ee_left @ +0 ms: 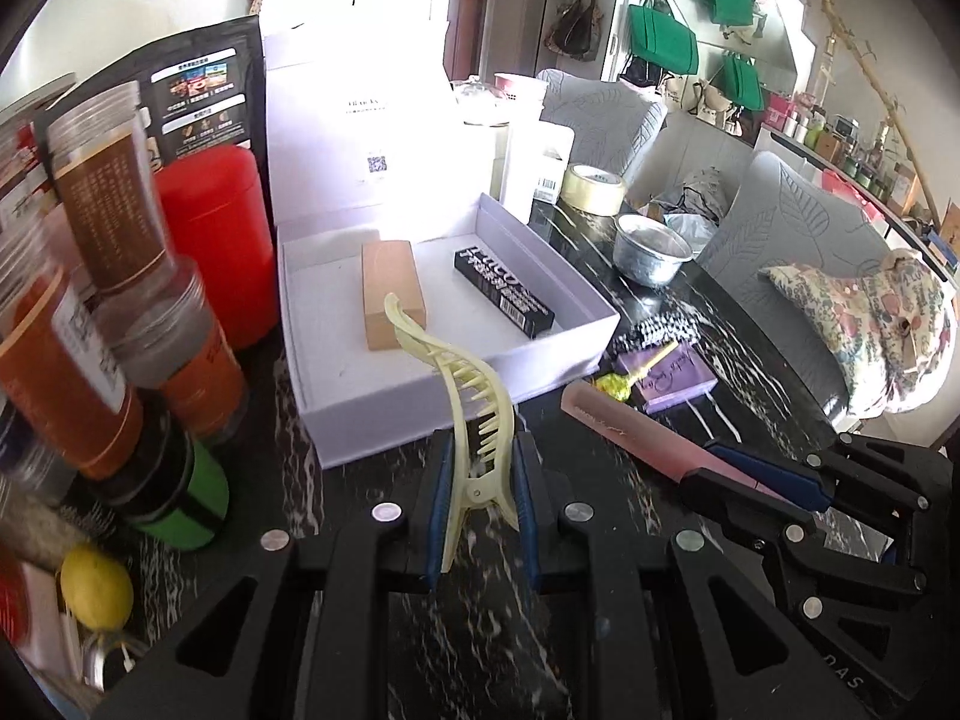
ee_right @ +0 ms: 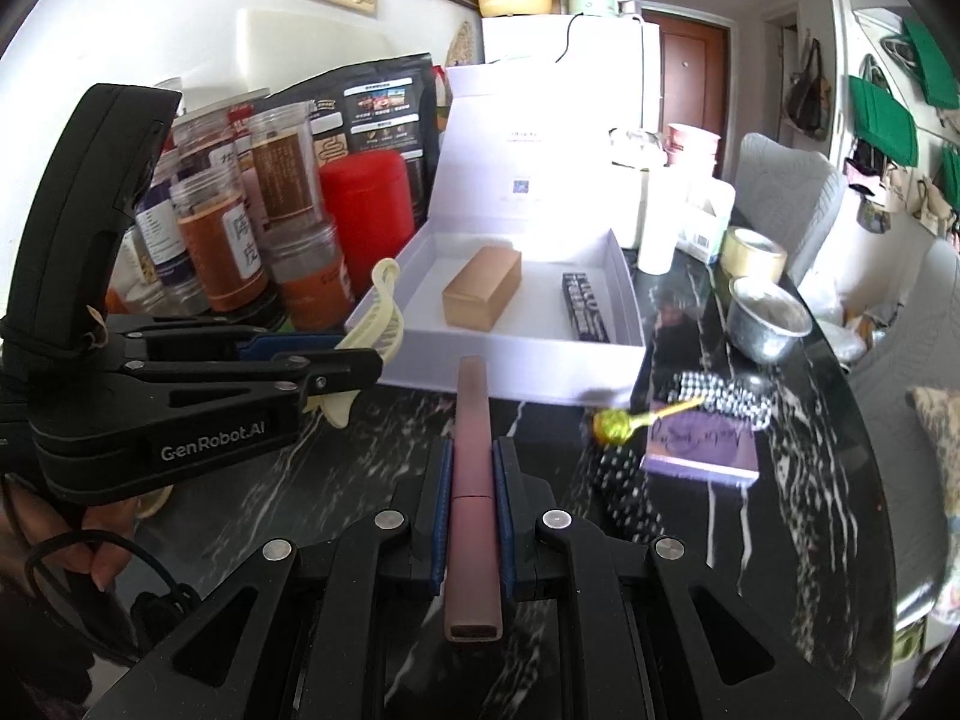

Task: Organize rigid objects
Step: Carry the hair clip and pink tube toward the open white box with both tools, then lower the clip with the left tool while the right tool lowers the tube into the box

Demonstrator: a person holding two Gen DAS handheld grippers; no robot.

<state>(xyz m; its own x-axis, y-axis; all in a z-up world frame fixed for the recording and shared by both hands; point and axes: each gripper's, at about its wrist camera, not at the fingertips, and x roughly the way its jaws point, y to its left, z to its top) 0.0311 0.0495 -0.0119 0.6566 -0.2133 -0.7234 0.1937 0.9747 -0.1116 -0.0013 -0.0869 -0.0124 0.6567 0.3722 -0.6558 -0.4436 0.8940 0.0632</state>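
A black marble-patterned table (ee_right: 780,510) filled the foreground, with a white wall and a brown door behind it. At the left stood a cluster of clear jars (ee_right: 228,240) and a red canister (ee_right: 366,204). Just in front of them, the left gripper (ee_left: 478,456) was closed on a pale yellow hair clip (ee_left: 462,396), whose toothed end pointed toward the near edge of an open white box (ee_left: 450,396). Inside the box lay a tan block (ee_left: 393,294) and, apart from it, a black printed carton (ee_left: 504,291). The right gripper (ee_right: 472,456) was clamped on a long pink case (ee_right: 472,492) aimed at the box's front wall. Further right lay a green lollipop (ee_right: 612,425) against a purple booklet (ee_right: 702,444), with a metal bowl (ee_right: 768,318) beyond.
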